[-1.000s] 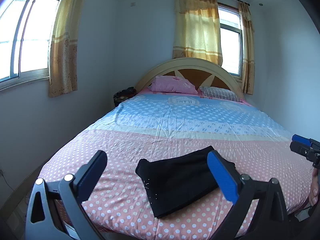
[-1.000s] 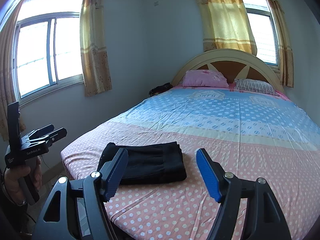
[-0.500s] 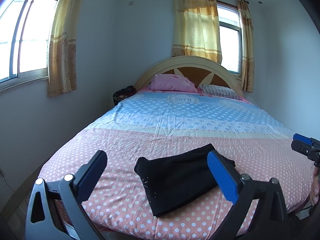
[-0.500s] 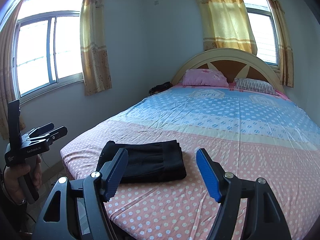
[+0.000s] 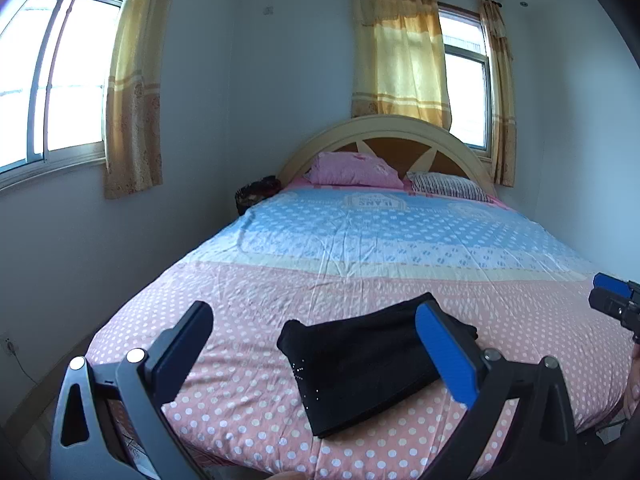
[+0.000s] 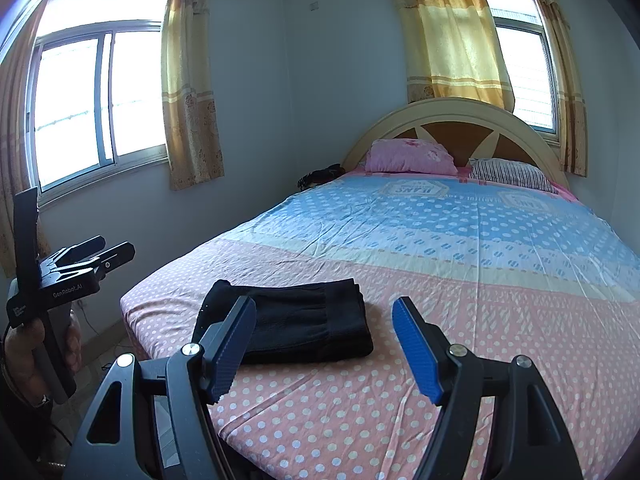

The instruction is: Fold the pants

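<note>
Black pants [image 5: 368, 364] lie folded into a compact rectangle on the pink dotted end of the bed [image 5: 248, 396], near its foot edge. My left gripper [image 5: 314, 316] hovers in front of them, open wide, with nothing between its pads. In the right wrist view the same pants [image 6: 296, 328] lie just beyond my right gripper [image 6: 324, 306], which is also open and empty. Neither gripper touches the cloth. The left gripper [image 6: 102, 250] shows at the left of that view, held by a hand [image 6: 24, 356]. The right gripper [image 5: 612, 300] peeks in at the right edge of the left wrist view.
The sheet turns blue toward the headboard [image 6: 456, 120], where a pink pillow [image 6: 412, 156] and a striped pillow [image 6: 512, 174] rest. A dark bag [image 6: 320, 176] sits beside the bed's head. Curtained windows [image 6: 96, 100] line the walls. Floor shows left of the bed.
</note>
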Available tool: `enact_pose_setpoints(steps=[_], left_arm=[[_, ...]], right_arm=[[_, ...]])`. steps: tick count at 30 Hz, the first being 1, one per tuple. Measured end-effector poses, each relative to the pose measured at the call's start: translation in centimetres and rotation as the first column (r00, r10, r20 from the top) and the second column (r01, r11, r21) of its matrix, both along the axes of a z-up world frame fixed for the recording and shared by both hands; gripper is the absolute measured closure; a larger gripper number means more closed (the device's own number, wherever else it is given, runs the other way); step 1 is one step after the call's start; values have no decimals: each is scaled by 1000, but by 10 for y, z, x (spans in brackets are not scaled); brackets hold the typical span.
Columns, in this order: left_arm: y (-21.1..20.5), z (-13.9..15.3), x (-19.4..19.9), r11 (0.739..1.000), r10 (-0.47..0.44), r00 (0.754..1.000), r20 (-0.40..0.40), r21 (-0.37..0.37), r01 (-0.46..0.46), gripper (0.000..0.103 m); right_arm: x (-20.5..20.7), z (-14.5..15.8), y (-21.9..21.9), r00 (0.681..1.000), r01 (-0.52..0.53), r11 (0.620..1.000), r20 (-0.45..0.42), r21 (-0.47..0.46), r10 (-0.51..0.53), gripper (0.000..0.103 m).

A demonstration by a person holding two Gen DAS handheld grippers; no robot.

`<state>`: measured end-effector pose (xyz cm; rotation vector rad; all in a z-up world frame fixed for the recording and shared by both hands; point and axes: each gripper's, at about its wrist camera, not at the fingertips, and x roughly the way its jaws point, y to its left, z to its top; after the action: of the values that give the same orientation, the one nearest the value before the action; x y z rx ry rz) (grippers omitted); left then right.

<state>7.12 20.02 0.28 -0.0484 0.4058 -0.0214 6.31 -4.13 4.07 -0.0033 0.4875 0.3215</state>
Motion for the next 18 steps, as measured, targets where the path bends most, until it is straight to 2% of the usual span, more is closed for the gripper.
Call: enact_pose_setpoints(steps=[9, 18], left_arm=[[-7, -2, 2, 999, 11, 1000, -6, 51, -10, 0], [-4, -12, 10, 999, 22, 998, -52, 41, -20, 0]], right_arm=[[-1, -6, 0, 1000, -7, 1000, -14, -5, 7, 31], [-1, -12, 2, 1000, -10, 1000, -26, -12, 9, 31]])
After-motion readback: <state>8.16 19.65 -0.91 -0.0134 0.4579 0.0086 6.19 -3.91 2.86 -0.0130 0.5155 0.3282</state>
